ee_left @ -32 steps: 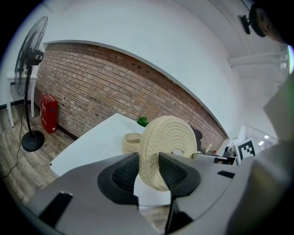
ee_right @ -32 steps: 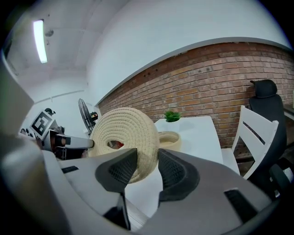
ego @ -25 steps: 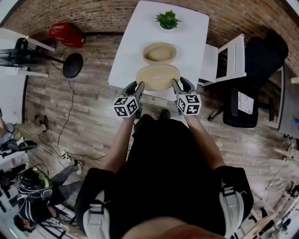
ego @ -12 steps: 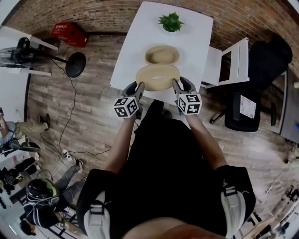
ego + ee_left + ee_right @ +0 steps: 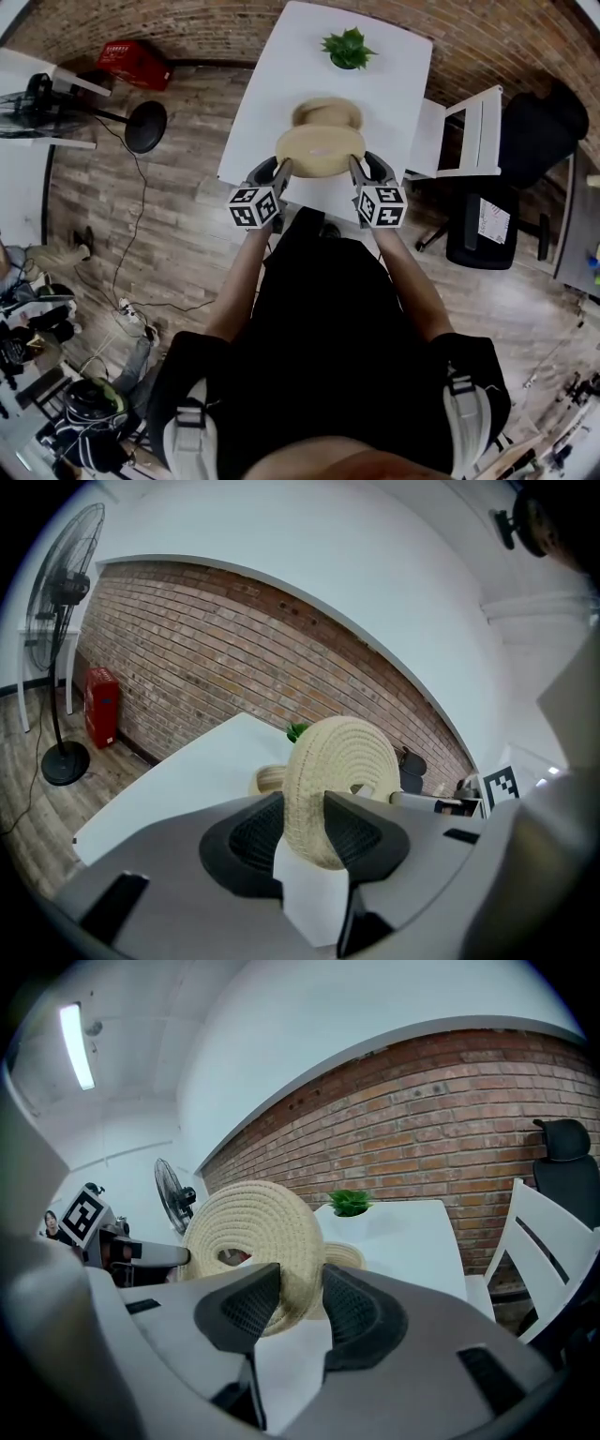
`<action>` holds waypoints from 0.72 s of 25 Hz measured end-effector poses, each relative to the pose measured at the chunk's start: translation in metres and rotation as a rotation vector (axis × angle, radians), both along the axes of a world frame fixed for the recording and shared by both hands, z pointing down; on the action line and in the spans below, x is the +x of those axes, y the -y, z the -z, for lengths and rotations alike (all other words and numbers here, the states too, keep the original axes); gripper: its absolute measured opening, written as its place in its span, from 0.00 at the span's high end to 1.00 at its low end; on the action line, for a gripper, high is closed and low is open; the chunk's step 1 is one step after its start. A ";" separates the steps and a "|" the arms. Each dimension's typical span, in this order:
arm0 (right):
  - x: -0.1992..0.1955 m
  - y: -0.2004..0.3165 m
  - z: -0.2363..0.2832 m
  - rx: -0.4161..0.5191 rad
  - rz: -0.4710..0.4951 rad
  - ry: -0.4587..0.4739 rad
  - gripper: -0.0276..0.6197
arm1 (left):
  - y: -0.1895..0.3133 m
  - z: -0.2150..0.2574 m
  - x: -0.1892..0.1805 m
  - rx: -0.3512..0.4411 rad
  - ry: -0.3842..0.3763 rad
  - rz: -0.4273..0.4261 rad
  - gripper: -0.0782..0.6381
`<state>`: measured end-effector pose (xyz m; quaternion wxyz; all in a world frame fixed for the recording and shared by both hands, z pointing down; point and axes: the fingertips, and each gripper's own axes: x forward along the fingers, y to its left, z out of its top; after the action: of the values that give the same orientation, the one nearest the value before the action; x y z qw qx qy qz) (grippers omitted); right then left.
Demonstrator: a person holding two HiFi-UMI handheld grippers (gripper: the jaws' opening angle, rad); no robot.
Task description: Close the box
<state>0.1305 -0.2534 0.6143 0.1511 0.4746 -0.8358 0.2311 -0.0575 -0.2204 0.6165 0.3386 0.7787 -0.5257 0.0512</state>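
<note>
A round woven lid (image 5: pixel 320 150) hangs level above the white table (image 5: pixel 272 94), held by its two opposite edges. My left gripper (image 5: pixel 281 170) is shut on its left rim and my right gripper (image 5: pixel 357 168) is shut on its right rim. In the head view the lid covers the near part of the round woven box (image 5: pixel 326 110) behind it. In the left gripper view the lid (image 5: pixel 342 775) stands edge-on between the pads, with the box (image 5: pixel 268 779) just beyond it. The right gripper view shows the lid (image 5: pixel 246 1230) pinched the same way, the box (image 5: pixel 346 1256) behind it.
A small green plant (image 5: pixel 348 47) stands at the table's far end. A white chair (image 5: pixel 464 131) and a black office chair (image 5: pixel 525 131) are to the right. On the wooden floor at the left are a standing fan (image 5: pixel 141 126) and a red case (image 5: pixel 131 64).
Both grippers have carried the lid forward and upward. It lay in front of the box with a gap between them; now it overlaps the box's near part.
</note>
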 end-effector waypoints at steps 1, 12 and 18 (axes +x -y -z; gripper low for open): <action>0.000 0.003 -0.001 -0.003 -0.001 -0.002 0.74 | 0.003 -0.001 0.000 -0.003 -0.001 -0.002 0.69; 0.004 0.043 -0.016 -0.035 -0.023 -0.035 0.74 | 0.047 -0.019 0.004 -0.046 -0.011 -0.036 0.69; 0.009 0.061 -0.029 -0.062 -0.033 -0.049 0.74 | 0.068 -0.032 0.008 -0.072 -0.013 -0.052 0.69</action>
<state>0.1392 -0.3141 0.6432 0.1821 0.4890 -0.8164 0.2475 -0.0492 -0.2888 0.6483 0.3683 0.7797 -0.5008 0.0740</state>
